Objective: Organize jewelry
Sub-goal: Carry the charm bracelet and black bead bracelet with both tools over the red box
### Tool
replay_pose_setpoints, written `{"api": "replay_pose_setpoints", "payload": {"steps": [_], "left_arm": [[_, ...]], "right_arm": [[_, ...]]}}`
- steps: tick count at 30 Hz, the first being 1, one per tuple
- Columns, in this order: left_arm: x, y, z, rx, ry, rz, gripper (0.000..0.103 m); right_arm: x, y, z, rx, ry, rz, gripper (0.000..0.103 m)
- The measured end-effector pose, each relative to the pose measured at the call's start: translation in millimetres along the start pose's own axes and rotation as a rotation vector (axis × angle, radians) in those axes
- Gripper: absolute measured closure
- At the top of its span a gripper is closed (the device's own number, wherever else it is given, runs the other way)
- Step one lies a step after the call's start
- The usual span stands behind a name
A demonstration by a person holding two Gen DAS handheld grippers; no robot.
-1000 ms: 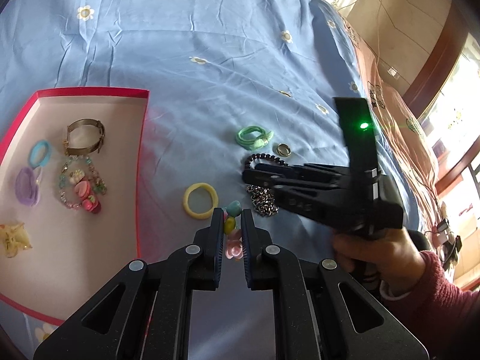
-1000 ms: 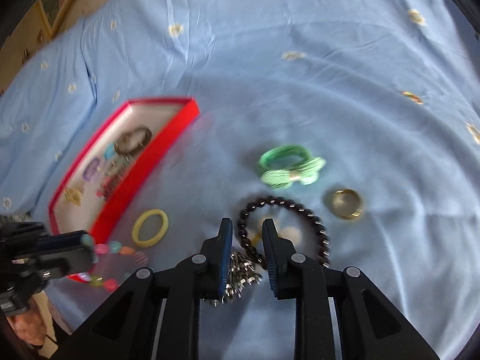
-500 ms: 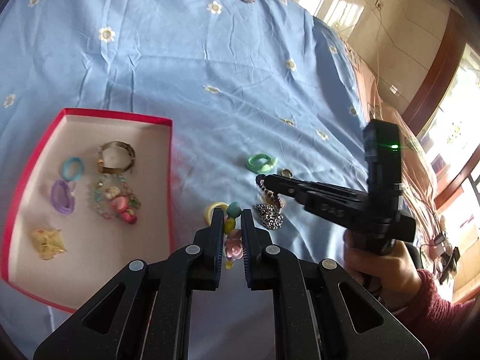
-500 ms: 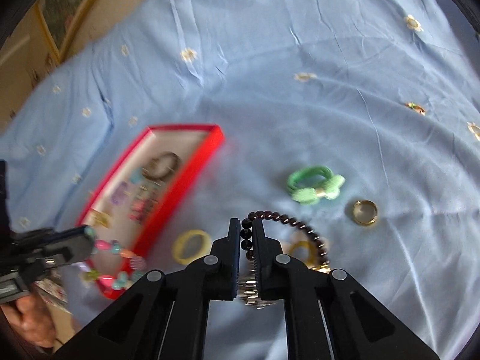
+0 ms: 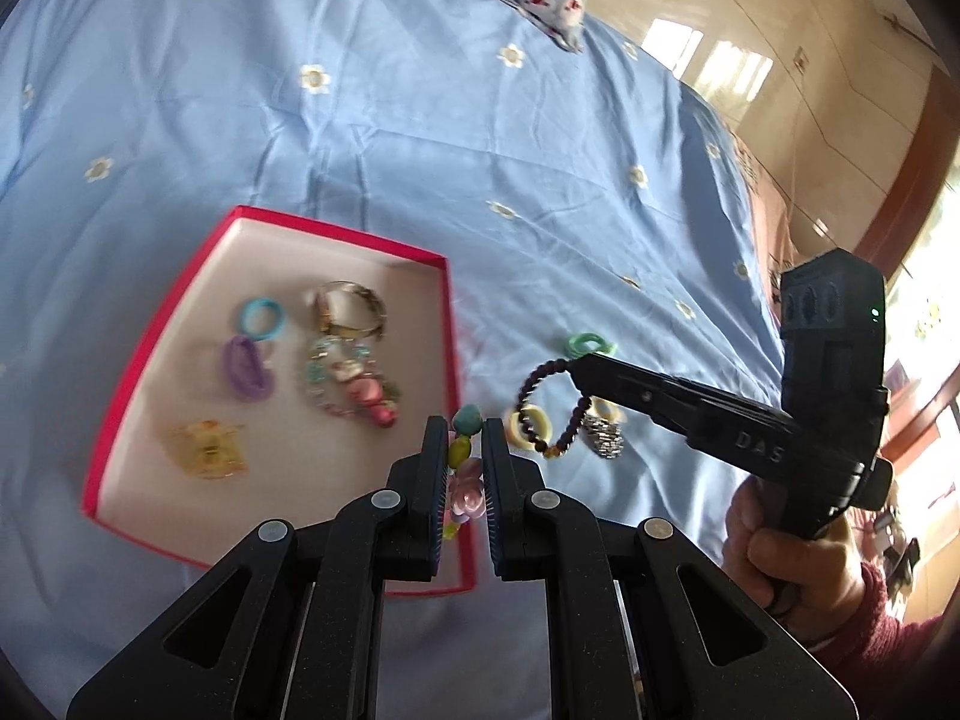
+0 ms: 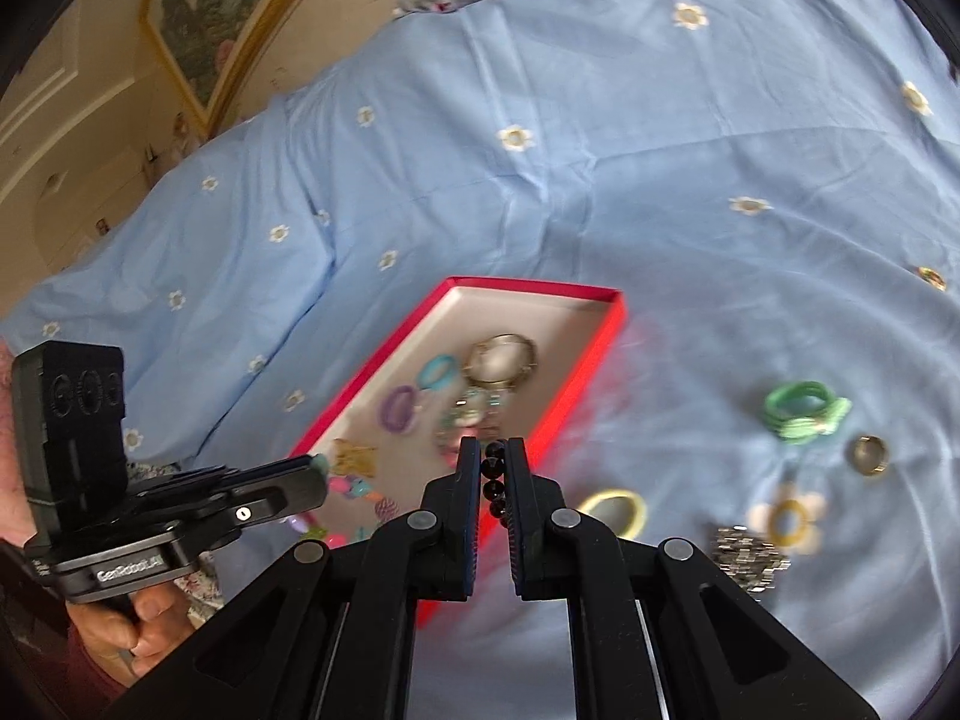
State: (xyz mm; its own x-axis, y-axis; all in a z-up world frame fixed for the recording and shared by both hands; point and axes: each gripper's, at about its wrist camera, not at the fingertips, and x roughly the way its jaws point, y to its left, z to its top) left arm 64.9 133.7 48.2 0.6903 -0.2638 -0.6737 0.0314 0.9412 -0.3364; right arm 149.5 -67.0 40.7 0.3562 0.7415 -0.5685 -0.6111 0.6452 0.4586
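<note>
Both claws carry a bracelet, lifted off the bed. Left claw is closed on a pastel charm bracelet (teal, yellow, pink beads visible between the fingers), with the strand running roughly along the finger axis. Right claw is closed on a dark bead bracelet; from the left wrist view its loop hangs free below the claw tip. The relation that matters: the red box lies to the left of and just ahead of both claws. In the left view the left claw's tips sit at the box's right wall, so that hand is the nearer one, with a short move leftward judged enough to bring its load over the white floor. In the right view, the right claw's tips line up over the near corner of the box, though height above it cannot be judged. Box contents: a blue hair tie, a purple hair tie, a metal band watch, a pink and green charm bracelet, and a yellow clip. Still out on the blue bedsheet: green hair tie, metal ring, yellow hair tie, flower hair tie, silver chain pile.
</note>
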Motion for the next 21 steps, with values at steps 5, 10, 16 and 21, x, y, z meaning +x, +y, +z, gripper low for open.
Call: {"api": "replay_pose_setpoints", "payload": {"steps": [5, 10, 16, 21], "left_arm": [[-6, 20, -4, -0.037, -0.008, 0.022, 0.093], [-8, 34, -8, -0.063, -0.009, 0.037, 0.093], [-6, 46, -13, -0.086, -0.002, 0.044, 0.093], [-3, 58, -18, -0.106, 0.008, 0.051, 0.093]], "right_arm": [[11, 18, 0, -0.015, 0.016, 0.035, 0.096], [21, 34, 1, -0.039, 0.034, 0.066, 0.096], [40, 52, -2, -0.061, 0.07, 0.098, 0.096], [55, 60, -7, -0.065, 0.105, 0.116, 0.096]]}}
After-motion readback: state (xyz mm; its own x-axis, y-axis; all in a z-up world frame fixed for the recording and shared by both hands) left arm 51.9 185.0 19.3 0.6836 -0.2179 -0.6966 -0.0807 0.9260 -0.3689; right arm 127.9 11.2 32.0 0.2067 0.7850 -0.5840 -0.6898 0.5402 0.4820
